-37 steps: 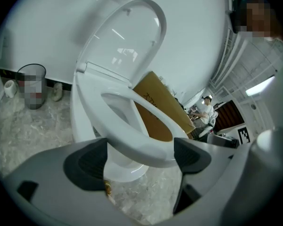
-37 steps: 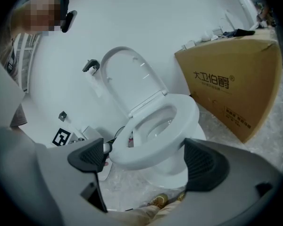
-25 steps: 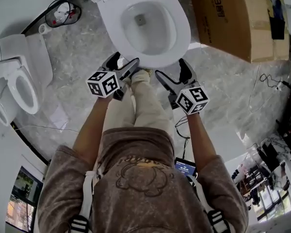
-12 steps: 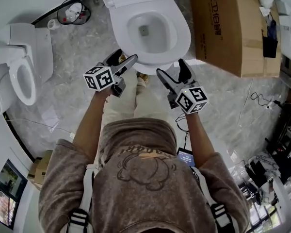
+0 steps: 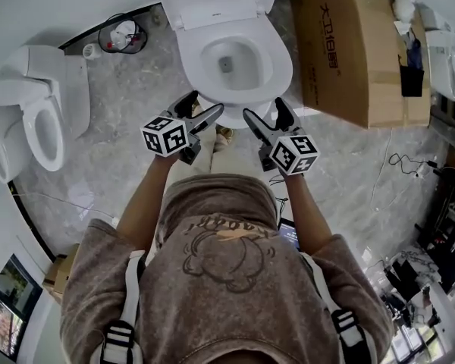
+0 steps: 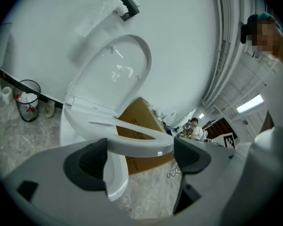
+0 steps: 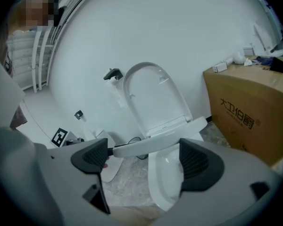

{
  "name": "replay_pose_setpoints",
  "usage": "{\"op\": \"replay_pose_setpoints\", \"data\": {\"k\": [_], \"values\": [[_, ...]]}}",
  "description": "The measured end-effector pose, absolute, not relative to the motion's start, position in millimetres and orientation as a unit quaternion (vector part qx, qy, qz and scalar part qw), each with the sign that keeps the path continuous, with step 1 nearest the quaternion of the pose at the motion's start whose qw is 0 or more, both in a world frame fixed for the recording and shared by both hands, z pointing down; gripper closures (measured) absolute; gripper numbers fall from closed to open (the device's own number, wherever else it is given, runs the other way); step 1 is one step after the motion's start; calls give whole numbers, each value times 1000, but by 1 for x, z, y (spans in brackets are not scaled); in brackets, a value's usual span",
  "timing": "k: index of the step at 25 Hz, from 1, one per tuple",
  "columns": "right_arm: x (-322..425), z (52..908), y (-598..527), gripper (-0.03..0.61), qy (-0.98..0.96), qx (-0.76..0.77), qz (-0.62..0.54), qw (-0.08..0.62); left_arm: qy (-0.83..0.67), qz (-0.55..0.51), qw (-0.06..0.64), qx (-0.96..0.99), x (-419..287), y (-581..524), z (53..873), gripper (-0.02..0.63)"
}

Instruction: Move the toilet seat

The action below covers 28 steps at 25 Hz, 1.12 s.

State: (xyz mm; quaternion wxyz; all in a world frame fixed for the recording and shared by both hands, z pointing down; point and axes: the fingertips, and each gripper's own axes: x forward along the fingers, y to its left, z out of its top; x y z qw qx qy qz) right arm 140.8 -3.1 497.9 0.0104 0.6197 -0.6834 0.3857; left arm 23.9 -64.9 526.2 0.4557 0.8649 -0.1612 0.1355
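Both grippers have come up since a second ago: my left gripper (image 5: 207, 103) and right gripper (image 5: 264, 108) now sit just in front of the bowl (image 5: 239, 74), top centre of the head view. My right jaws have just been closing a little yet stand wide apart, the seat (image 7: 146, 145) crossing the gap between them. My left jaws are wide apart too, the seat's front arc spanning them, and I see none of the pads (image 6: 92, 161) pressing on it. In both gripper views the seat hangs clear of the bowl, hinged at the back, so I judge the lift is under way, the seat probably riding on my grippers. It is a glossy white ring; the lid (image 6: 118, 74) stands upright against the wall (image 6: 179, 41).
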Motion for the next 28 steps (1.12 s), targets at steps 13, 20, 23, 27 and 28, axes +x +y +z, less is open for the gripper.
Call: {"op": "replay_pose_setpoints", "data": {"k": [13, 20, 23, 27, 28], "values": [[147, 472, -33, 110, -693, 621, 365, 23, -189, 169, 414, 875, 35, -86, 506, 181], [152, 463, -52, 138, -683, 638, 354, 43, -212, 170, 410, 871, 39, -105, 499, 181], [155, 455, -63, 137, -682, 641, 349, 43, -215, 169, 406, 872, 41, -114, 493, 181], [158, 444, -78, 138, -679, 650, 340, 36, -215, 173, 396, 876, 43, -126, 484, 181], [158, 441, -82, 138, -678, 652, 339, 34, -214, 173, 396, 876, 44, -129, 482, 181]]}}
